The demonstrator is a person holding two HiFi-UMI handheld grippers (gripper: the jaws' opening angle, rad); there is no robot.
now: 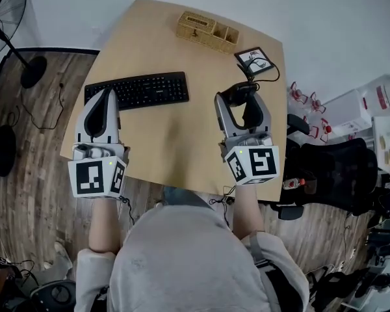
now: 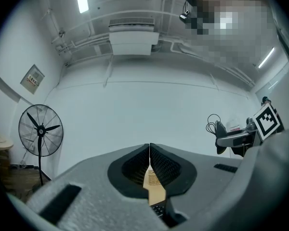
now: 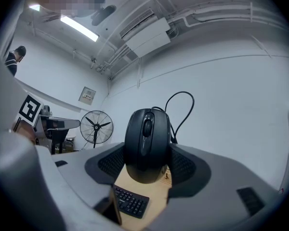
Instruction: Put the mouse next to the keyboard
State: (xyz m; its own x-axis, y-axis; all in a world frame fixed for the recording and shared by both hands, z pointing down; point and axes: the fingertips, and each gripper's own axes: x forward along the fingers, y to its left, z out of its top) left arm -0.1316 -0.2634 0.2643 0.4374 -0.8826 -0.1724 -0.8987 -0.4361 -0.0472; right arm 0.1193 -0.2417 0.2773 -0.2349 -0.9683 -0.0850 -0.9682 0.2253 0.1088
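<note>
- Jaws of your right gripper (image 1: 242, 103) are clamped on the two sides of the black corded computer mouse (image 3: 147, 146), whose scroll wheel faces the gripper's camera and whose cable loops up behind it
- In your head view that mouse is over the right part of the light wooden table (image 1: 175, 142), to the right of the flat black keyboard (image 1: 143, 90) and apart from it, with bare tabletop between
- Your left gripper (image 2: 150, 150) has its jaws pressed together on nothing, tips over the keyboard's left end
- At the table's far edge stands a woven wicker basket (image 1: 207, 31)
</note>
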